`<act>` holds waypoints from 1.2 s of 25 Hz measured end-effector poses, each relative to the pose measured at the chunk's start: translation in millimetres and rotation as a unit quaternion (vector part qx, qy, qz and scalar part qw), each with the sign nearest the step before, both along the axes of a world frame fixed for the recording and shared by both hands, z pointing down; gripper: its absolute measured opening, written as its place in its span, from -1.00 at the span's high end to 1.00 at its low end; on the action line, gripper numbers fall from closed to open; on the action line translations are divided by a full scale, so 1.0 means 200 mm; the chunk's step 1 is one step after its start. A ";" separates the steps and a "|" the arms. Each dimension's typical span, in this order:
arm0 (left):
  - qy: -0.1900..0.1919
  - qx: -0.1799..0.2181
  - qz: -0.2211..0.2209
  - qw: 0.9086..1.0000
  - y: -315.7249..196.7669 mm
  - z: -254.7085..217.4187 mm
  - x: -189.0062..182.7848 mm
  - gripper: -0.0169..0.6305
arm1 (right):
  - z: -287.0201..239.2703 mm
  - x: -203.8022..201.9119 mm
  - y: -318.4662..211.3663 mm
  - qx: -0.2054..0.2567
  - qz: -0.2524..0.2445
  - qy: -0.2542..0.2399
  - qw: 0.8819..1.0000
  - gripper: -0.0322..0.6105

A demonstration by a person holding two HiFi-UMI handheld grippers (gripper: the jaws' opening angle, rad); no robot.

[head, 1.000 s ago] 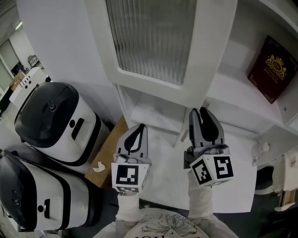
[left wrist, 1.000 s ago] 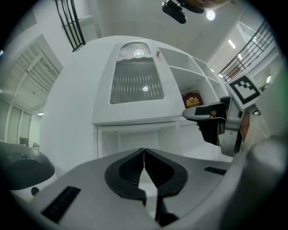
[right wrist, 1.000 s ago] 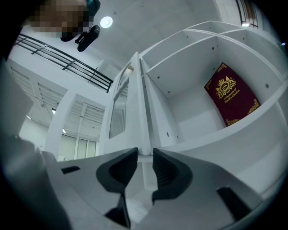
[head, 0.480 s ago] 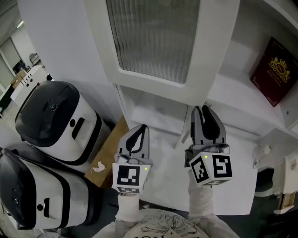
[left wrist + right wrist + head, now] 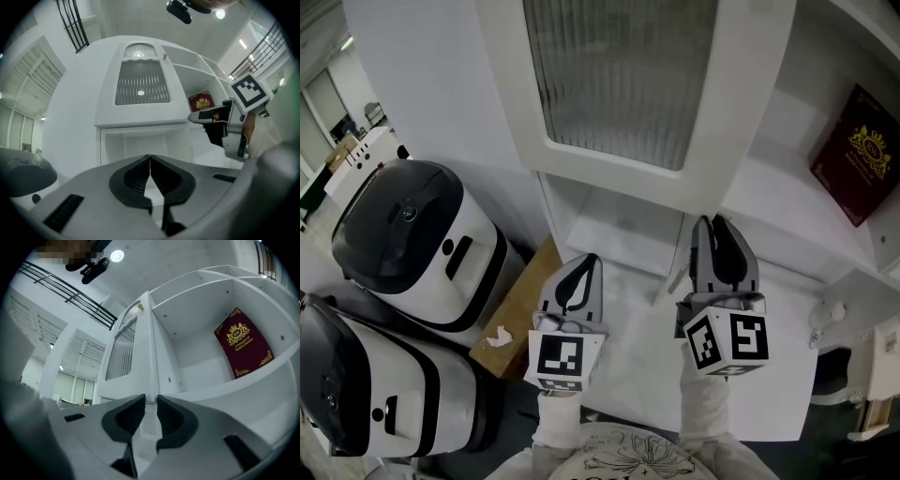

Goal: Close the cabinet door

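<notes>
Cabinet door [image 5: 149,348] edge between closing fingers [image 5: 125,416] of the right gripper [image 5: 150,400]

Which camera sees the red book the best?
The right gripper view. There the book looks big, with its whole cover and gold crest showing. The head view has it far over at the right edge, seen at a slant. The left gripper view shows it only small.

Black-and-white appliance [image 5: 408,239] seen left of left tongs [image 5: 584,262]; second appliance [image 5: 366,384] nearer. Crumpled paper [image 5: 498,336] laid on brown board [image 5: 525,291] between. Red book [image 5: 861,155] stood on shelf [image 5: 787,183], beyond right tongs [image 5: 713,223].
</notes>
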State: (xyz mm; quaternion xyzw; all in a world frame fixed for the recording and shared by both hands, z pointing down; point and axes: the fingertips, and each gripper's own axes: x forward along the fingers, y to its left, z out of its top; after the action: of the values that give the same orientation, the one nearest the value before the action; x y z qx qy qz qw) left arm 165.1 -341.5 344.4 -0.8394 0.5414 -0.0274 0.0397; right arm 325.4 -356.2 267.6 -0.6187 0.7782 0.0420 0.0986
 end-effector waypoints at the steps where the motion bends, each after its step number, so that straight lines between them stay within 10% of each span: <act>1: 0.000 0.000 0.000 1.000 0.00 0.00 0.00 0.93 | 0.00 0.00 0.00 0.001 0.000 -0.001 1.000 0.66; 30: 0.010 -0.004 -0.040 0.999 0.08 0.02 -0.15 0.93 | 0.06 -0.02 0.03 0.004 0.006 0.006 1.000 0.67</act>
State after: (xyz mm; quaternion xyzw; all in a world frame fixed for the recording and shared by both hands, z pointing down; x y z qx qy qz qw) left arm 136.1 -326.1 349.2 -0.8175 0.5747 -0.0230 0.0297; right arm 320.7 -351.0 278.8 -0.6226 0.7750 0.0495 0.0968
